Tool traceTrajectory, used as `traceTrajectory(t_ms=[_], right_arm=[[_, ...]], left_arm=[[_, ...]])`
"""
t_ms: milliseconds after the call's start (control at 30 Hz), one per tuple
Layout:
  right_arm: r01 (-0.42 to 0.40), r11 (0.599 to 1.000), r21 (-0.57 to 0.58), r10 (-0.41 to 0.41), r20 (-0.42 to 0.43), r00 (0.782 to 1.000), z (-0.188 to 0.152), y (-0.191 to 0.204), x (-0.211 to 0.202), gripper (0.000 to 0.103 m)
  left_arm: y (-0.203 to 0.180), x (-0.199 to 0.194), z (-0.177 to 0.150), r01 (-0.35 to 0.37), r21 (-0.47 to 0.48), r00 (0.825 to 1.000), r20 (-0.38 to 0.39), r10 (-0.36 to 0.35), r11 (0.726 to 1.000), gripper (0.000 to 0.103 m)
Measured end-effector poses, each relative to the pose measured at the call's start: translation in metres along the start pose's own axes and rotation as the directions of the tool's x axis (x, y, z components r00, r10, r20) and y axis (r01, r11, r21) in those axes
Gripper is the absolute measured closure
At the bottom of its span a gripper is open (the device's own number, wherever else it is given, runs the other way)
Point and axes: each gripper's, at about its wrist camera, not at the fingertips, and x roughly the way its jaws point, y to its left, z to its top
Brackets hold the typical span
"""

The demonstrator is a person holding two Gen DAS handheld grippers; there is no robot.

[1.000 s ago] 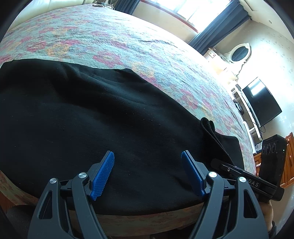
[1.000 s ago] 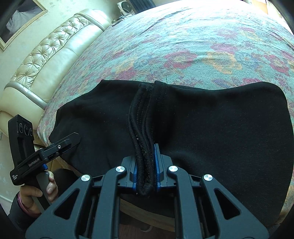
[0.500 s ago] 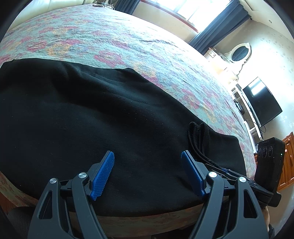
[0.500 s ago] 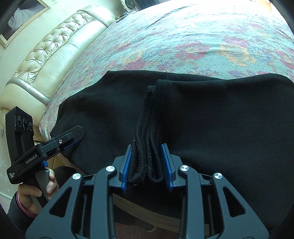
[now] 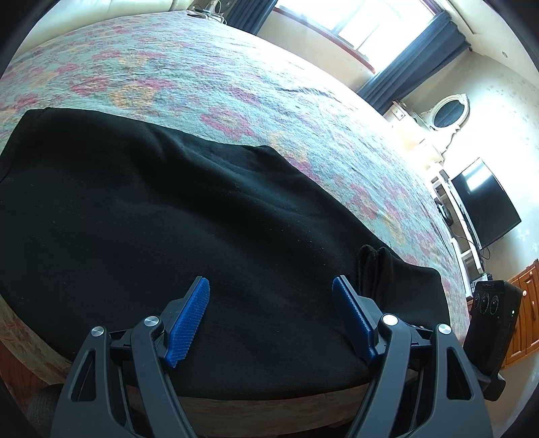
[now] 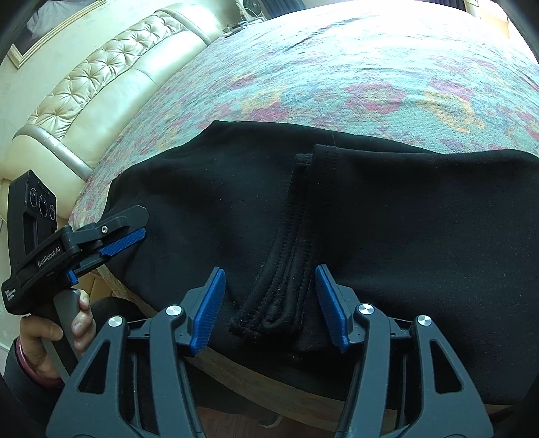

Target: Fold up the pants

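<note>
Black pants [image 5: 168,219] lie flat along the near edge of a floral bed; they also show in the right wrist view [image 6: 421,236]. A bunched strip of stitched hems [image 6: 286,262] lies on top of them. My right gripper [image 6: 269,303] is open, its blue pads on either side of the hem strip's near end, not touching it. My left gripper [image 5: 269,320] is open and empty just above the pants near the bed edge. It also shows at the left in the right wrist view [image 6: 124,239], held by a hand.
The floral bedspread [image 5: 235,84] stretches beyond the pants. A tufted cream headboard [image 6: 101,84] stands to the left. A TV [image 5: 485,205] and shelves, a wooden cabinet [image 5: 525,303] and a curtained window [image 5: 387,27] are to the right.
My right gripper has opened and let go of the hem strip, which now lies on the pants. My left gripper has stayed open and shifted slightly.
</note>
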Motion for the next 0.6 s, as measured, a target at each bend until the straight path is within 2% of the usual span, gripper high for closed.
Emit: traceTrajectory(t_ms=[400,600], right_arm=[[0.061,0.992,-0.107,-0.061,0.007,0.998,-0.005,0.021,0.008,0.025],[0.097,0.983,-0.155,-0.096,0.011,0.995,-0.007,0.030,0.012,0.020]], left_arm=[[0.063,-0.038,0.011,-0.064,-0.134,0.995,0.069,0.074,0.989,0.029],[0.089,-0.056,0.012,-0.098,-0.175,0.989,0.094,0.116,0.980,0.029]])
